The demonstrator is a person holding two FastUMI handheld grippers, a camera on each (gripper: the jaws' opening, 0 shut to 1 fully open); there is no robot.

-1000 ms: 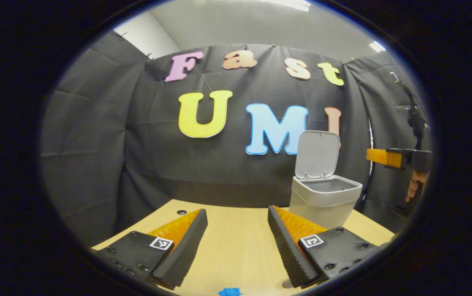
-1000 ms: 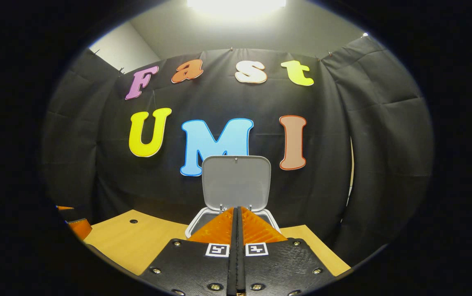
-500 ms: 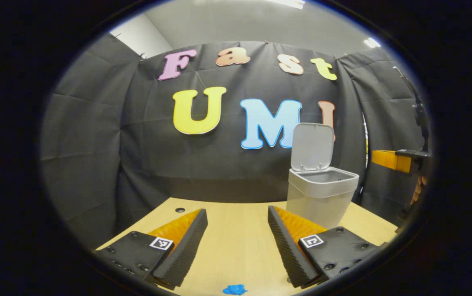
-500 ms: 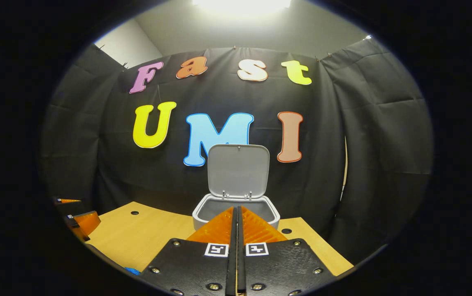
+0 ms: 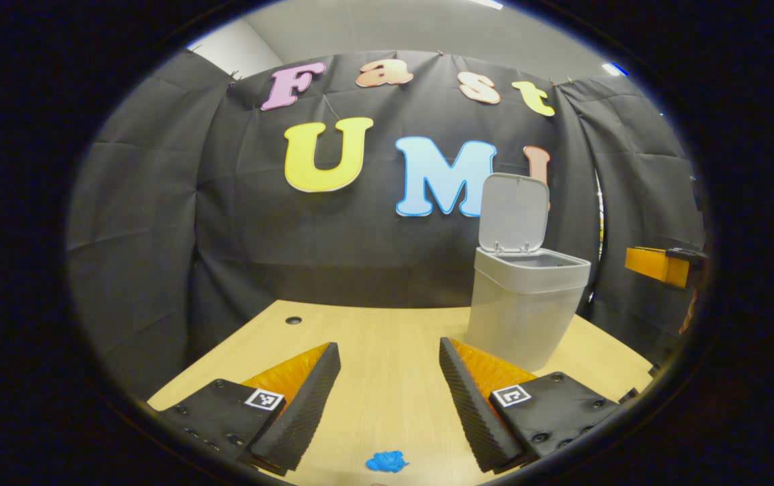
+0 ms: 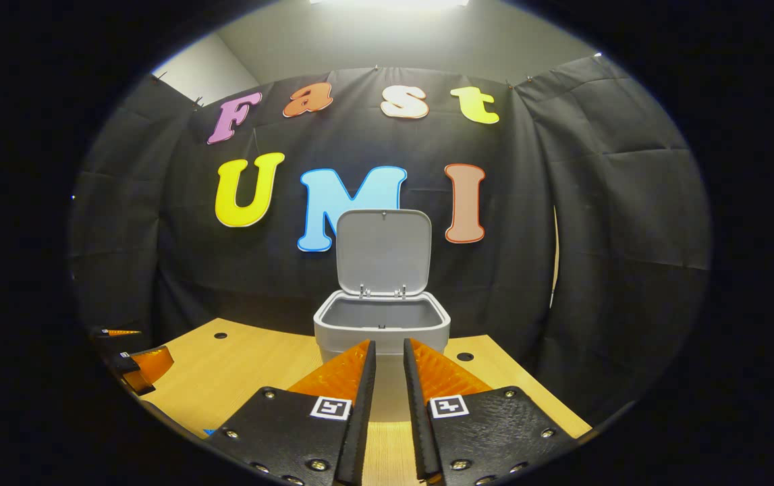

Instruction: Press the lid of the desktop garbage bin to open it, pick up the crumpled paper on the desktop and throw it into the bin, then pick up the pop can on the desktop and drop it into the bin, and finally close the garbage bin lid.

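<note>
**Garbage bin open on the desk, both grippers backed off**

The garbage bin point(image 6: 382, 331) stands at the far side of the desk point(image 5: 387, 337), its lid point(image 6: 384, 251) swung upright against the booth wall, the inside bare as far as I can see. In the right gripper view I have the right gripper point(image 6: 389, 405) level and aimed straight at the bin's front, its fingers point(image 6: 349, 378) parted by a narrow gap with nothing between them. A second ago they were pressed together and sat higher, over the rim; now the bin's whole mouth shows above them, so I have drawn back and down.

In the left gripper view the left gripper point(image 5: 387, 398) hovers low over the desk, pitched slightly down, fingers point(image 5: 306, 405) spread wide and empty. The bin stands ahead and to its right. A small blue crumpled paper point(image 5: 387, 462) lies on the desk just under and between the fingers; it has crept further into sight than a second ago, and the bin now looks taller, seen from lower. The right gripper's tip point(image 5: 656, 264) shows at the far right edge, lower than before.
</note>
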